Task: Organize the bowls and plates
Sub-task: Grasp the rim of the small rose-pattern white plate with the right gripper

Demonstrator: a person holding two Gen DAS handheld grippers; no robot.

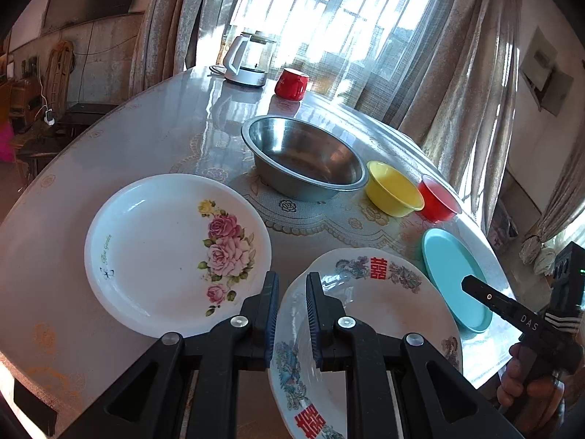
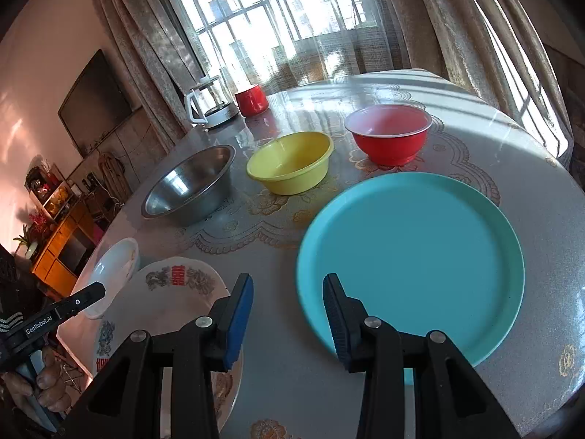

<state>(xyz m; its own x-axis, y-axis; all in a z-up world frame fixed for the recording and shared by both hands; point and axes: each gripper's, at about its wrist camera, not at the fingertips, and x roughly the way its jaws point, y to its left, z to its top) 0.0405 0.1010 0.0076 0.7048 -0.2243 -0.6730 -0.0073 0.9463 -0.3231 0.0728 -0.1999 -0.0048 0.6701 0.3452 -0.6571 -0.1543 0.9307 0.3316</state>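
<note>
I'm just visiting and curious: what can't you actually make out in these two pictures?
- Patterned plate: near edge hidden behind the left gripper, left wrist view.
- Teal plate: near rim hidden behind the right gripper, right wrist view.
- Rose plate: mostly cut off there by the other gripper.

The left gripper (image 1: 291, 314) fingers cover the near rim of the patterned plate (image 1: 384, 314); that plate's lower part is cut off at 6 o'clock of the left view. In the right view, the right gripper (image 2: 289, 322) arms hide the teal plate's (image 2: 413, 256) near edge at 6 o'clock. The floral plate (image 2: 117, 267), at 9 o'clock, is partly covered by the other tool. Shelf contents at 9 o'clock are too small to identify.
</note>
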